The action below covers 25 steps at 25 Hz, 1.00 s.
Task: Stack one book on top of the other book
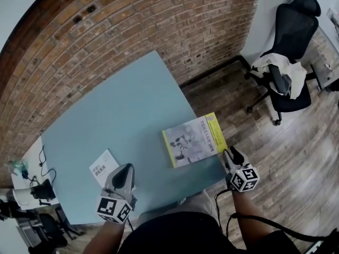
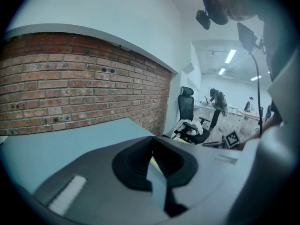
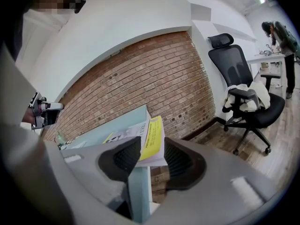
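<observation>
Two books lie apart on a pale blue surface (image 1: 122,110) set against a brick wall (image 1: 159,20). The big book (image 1: 193,140) has a grey front, a yellow spine and a yellow band along its far end. It lies flat by the surface's right edge, with its near right corner at or just past that edge. The right gripper (image 1: 229,153) sits at that corner, pointing up along the book. In the right gripper view its fingers (image 3: 123,159) stand partly apart, one on each side of the book's corner. The pads do not press on the book, so nothing is clamped.

The small book (image 1: 104,165), white, lies flat well to the left of the big book, close to the surface's near edge. It is tilted much the same way as the big book. The left gripper (image 1: 125,169) hovers just right of the small book, between it and the big book, over the near edge. In the left gripper view its fingers (image 2: 136,162) are narrowly apart with nothing between them. A strip of the blue surface and a fleck of the big book's yellow show through the gap. The books are not yet stacked.

Beyond the big book, on the wooden floor (image 1: 296,152), stands a black office chair (image 1: 288,46) with a pale garment (image 1: 280,67) draped over its seat.
</observation>
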Each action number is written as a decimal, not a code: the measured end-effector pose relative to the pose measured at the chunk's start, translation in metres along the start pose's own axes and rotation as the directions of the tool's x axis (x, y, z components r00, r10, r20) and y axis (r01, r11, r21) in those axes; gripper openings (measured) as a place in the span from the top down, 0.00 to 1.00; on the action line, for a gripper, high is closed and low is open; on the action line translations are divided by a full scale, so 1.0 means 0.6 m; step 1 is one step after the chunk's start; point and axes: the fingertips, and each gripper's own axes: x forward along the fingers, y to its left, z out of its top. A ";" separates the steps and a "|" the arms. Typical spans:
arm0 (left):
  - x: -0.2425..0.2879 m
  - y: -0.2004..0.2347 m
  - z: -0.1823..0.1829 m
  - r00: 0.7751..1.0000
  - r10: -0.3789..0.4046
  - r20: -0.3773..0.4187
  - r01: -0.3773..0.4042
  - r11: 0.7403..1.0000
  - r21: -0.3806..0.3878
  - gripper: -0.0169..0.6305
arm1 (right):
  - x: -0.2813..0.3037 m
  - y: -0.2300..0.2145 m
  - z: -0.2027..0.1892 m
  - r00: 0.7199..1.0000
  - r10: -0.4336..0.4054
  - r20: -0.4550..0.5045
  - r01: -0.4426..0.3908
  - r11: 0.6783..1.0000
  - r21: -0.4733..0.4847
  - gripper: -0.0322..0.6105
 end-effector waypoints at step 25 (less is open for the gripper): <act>-0.005 0.015 -0.008 0.997 0.065 -0.046 -0.065 0.998 0.006 0.97 | 0.053 -0.014 -0.014 0.999 0.046 -0.011 -0.045 0.996 0.072 0.45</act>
